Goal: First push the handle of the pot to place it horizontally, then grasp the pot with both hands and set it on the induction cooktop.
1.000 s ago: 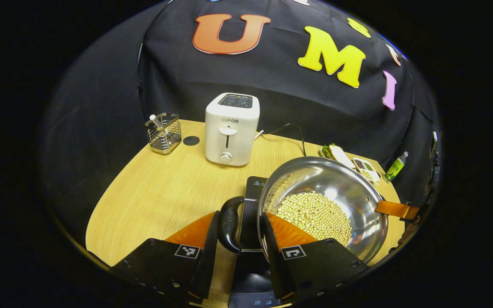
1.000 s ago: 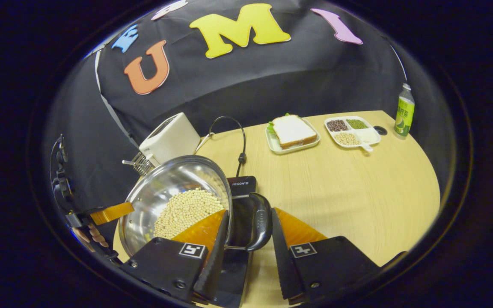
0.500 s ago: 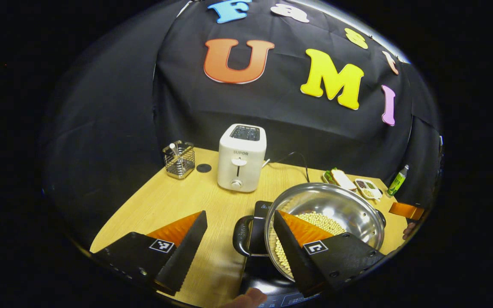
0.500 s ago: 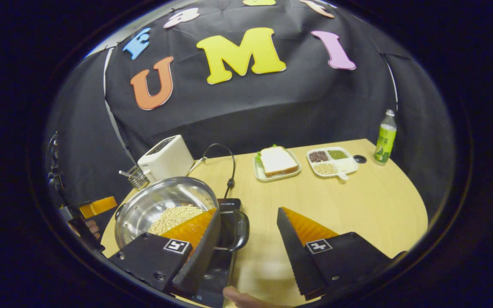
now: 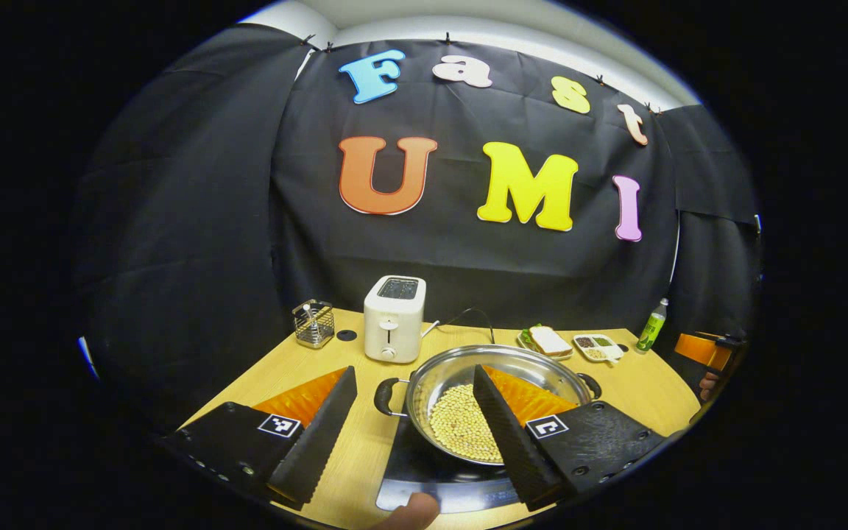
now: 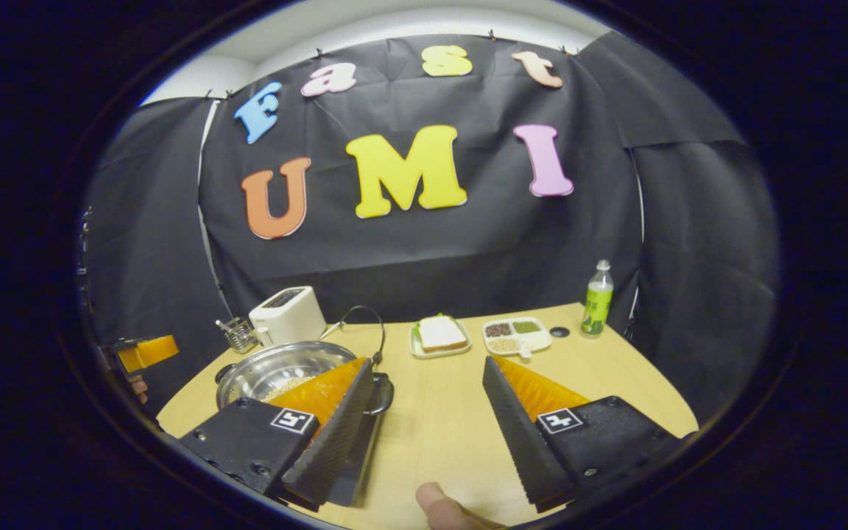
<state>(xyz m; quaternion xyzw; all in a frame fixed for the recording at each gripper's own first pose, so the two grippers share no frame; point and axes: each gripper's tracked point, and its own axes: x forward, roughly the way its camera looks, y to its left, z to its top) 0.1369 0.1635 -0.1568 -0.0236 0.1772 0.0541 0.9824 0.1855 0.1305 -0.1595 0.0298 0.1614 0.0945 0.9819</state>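
A wooden table [image 5: 299, 368] stands before black cloth, bearing one toaster [image 5: 393, 319] at 12 o'clock, one bottle [image 6: 598, 299], and one pot [image 5: 461, 383] on the cooktop [image 5: 424, 478]. Both the left gripper [image 5: 415, 427] and the right gripper [image 6: 428, 419] have their fingers spread, holding nothing.

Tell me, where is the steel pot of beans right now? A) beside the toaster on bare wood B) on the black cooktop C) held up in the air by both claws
B: the pot rests on the black cooktop, and both claws are open and off its handles.
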